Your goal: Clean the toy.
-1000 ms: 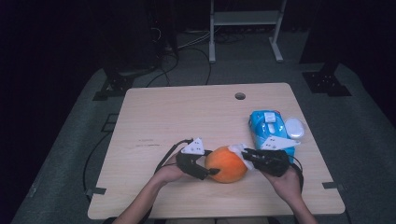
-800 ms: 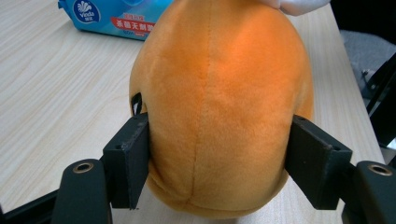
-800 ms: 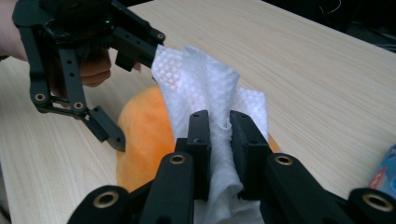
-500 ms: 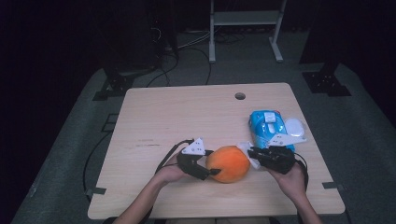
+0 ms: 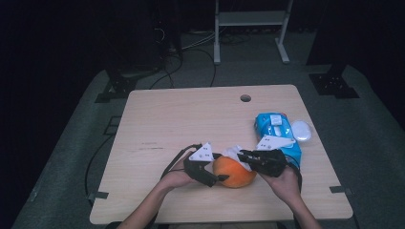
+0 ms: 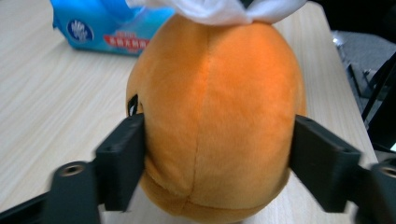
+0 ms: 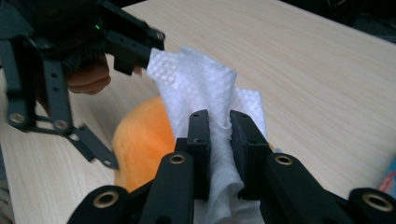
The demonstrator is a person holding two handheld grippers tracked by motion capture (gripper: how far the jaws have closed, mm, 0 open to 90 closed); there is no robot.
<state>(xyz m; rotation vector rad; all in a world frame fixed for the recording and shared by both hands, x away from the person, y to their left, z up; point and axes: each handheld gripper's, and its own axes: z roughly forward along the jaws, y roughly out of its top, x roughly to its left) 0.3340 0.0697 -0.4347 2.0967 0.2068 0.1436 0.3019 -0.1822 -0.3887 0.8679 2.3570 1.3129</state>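
Nearest the person, the left claw (image 5: pixel 216 177) has the orange plush toy (image 5: pixel 233 171) between its jaws. They have just been opening, and in the left gripper view they stand at the toy's (image 6: pixel 215 116) two flanks, the pads at best just brushing the fur — a released hold, as I read it. The toy sits on the tabletop (image 5: pixel 191 119) directly ahead of this claw, its long axis running away from it toward the right claw (image 5: pixel 242 155). That one is clamped on a white tissue (image 7: pixel 210 93) lying over the toy's far, upper end. So the wiping hand is the right one. Beyond the right claw lies a blue wet-wipe pack (image 5: pixel 277 129), well clear.
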